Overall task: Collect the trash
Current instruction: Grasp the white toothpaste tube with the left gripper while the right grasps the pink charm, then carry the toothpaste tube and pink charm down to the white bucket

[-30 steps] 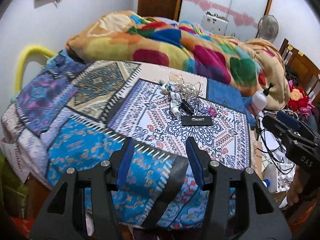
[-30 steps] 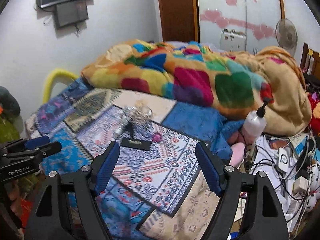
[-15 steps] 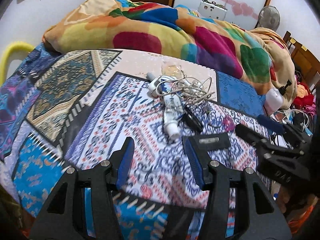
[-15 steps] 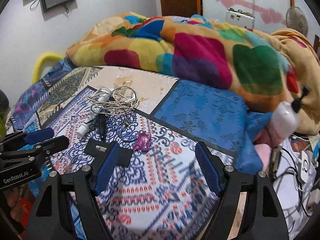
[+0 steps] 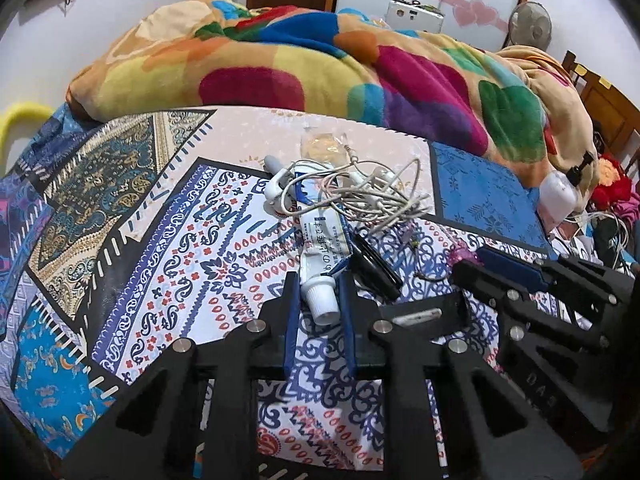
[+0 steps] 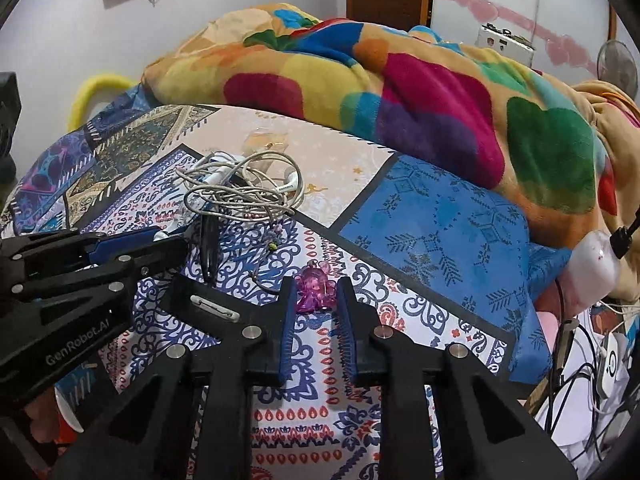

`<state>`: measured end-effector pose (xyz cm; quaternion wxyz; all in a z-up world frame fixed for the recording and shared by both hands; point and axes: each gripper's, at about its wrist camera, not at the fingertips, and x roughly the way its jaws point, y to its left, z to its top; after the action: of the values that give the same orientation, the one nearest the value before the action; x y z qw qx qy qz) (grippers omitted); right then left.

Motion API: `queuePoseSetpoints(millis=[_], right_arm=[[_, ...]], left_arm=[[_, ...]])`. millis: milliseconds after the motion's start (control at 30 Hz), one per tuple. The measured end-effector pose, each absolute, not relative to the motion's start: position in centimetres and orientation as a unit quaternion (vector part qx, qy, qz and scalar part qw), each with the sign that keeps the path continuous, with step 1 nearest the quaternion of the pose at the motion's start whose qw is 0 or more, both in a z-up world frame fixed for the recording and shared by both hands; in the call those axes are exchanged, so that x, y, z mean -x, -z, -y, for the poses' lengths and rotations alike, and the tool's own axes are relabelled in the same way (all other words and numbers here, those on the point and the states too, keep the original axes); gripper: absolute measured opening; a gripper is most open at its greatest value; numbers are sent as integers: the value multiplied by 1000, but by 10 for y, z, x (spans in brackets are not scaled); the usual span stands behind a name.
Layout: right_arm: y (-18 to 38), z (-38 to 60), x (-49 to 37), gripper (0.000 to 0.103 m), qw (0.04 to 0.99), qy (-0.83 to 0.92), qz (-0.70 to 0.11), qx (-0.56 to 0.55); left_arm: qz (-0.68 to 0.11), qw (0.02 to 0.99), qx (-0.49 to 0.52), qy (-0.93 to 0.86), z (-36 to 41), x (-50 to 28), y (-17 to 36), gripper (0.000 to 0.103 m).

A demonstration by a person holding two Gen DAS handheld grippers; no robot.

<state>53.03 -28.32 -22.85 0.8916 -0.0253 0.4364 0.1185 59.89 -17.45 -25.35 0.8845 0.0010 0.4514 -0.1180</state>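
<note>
Blue pads of the left hand-held gripper [image 5: 319,300] are sitting either side of the tube [image 5: 322,254], right at its white cap. The jaws are narrowed around the cap, though whether the pads are pressing it or are only close I cannot tell. The tube is lying near the middle of the bed [image 5: 120,240], cap toward the bed's near edge, probably why the gripper is coming at it cap first. Its far end is lying under the cable [image 5: 360,196], so lifting it may drag that tangle along. A clear wrapper [image 5: 322,146] is lying beyond the cable, toward the blanket [image 5: 320,68]. A black pen [image 5: 376,260] is lying just beside the tube, and a flat black case [image 5: 420,314] is lying next to the gripper. The right hand-held gripper [image 5: 476,264] is reaching in from the right edge.

From the right wrist, the right hand-held gripper [image 6: 316,298] is framing a purple charm [image 6: 316,286], the jaws drawn in narrowly on either side of it; a grip is not confirmed, since the charm seems to be resting on the bed [image 6: 440,220]. The charm is small and slippery-looking, so a centred pinch seems wise. The left hand-held gripper [image 6: 160,240] is showing at the left, beside the cable [image 6: 240,188], the pen [image 6: 208,248] and the case [image 6: 214,308]. Both grippers appear to be taking one piece each.
</note>
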Motion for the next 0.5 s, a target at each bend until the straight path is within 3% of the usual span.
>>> queuePoseSetpoints(millis=[200, 233, 500], right_arm=[[224, 293, -528, 18, 889, -120, -441, -5], [222, 293, -528, 8, 890, -118, -440, -6], [204, 291, -514, 7, 895, -117, -431, -4]], left_arm=[[-450, 885, -23, 119, 173, -579, 248, 18], [-453, 883, -25, 118, 172, -575, 247, 18], [-472, 873, -20, 123, 155, -543, 239, 18]])
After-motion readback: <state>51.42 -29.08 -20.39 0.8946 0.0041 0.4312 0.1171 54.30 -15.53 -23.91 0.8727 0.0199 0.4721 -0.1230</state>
